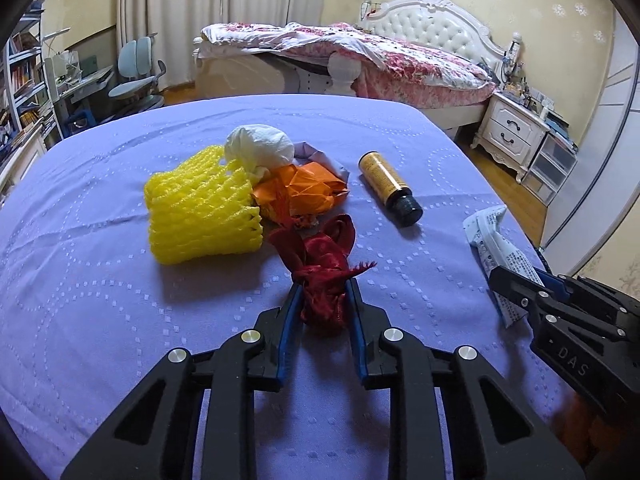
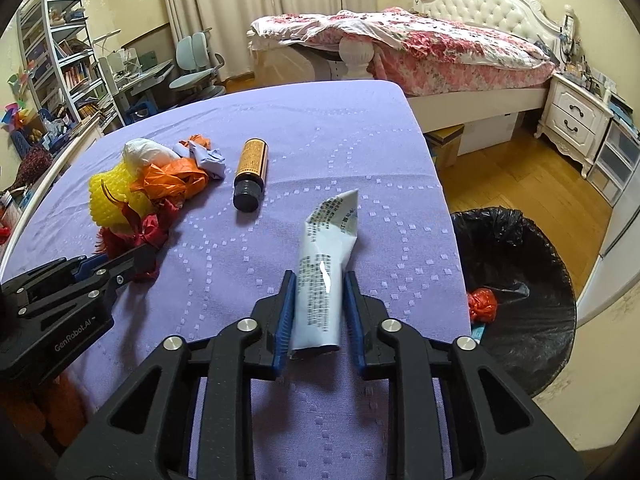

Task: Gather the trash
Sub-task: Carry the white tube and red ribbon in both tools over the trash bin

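Note:
Trash lies on a purple-covered table point(image 1: 120, 300). My left gripper point(image 1: 322, 284) is shut on a dark red ribbon point(image 1: 324, 276) at the near edge of the pile. Behind it lie a yellow foam net point(image 1: 200, 212), orange wrapping point(image 1: 300, 190), a white paper wad point(image 1: 260, 146) and an amber bottle point(image 1: 390, 188) on its side. My right gripper point(image 2: 319, 280) is shut on a crumpled pale blue printed packet point(image 2: 324, 280) near the table's right edge. A bin with a black liner point(image 2: 516, 288) stands on the floor to the right, holding a red scrap point(image 2: 482, 304).
A bed point(image 2: 440, 48) with a floral quilt stands behind the table. A white nightstand point(image 2: 576, 120) and plastic drawers are at the far right. A desk, chair point(image 2: 196, 68) and bookshelf point(image 2: 60, 60) are at the left.

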